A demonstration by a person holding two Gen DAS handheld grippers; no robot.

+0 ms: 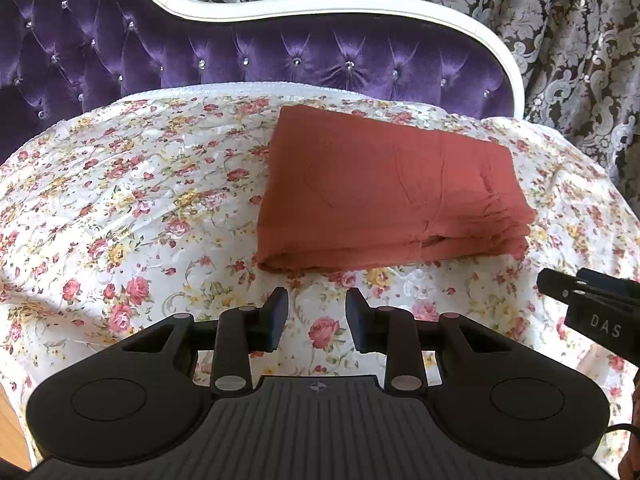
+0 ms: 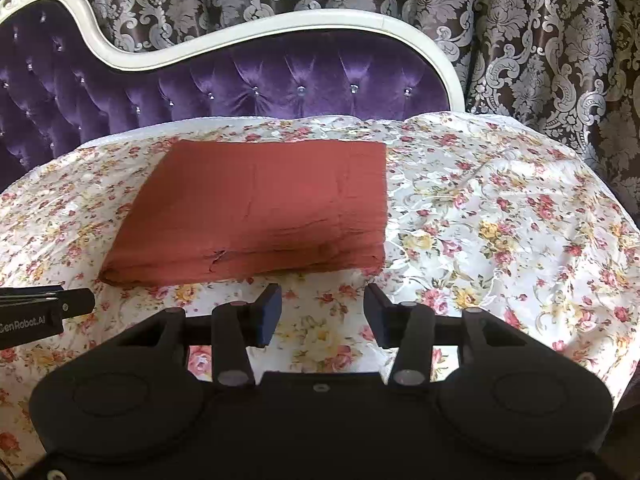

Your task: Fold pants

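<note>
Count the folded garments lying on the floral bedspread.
1. The rust-red folded pants lie on the floral bedspread near the purple headboard, ahead of both grippers. Nothing else folded shows; anything behind the cameras stays unseen.

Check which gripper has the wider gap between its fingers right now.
The right gripper: its gap is clearly wider than the left gripper's. Both are empty, short of the folded pants.
</note>
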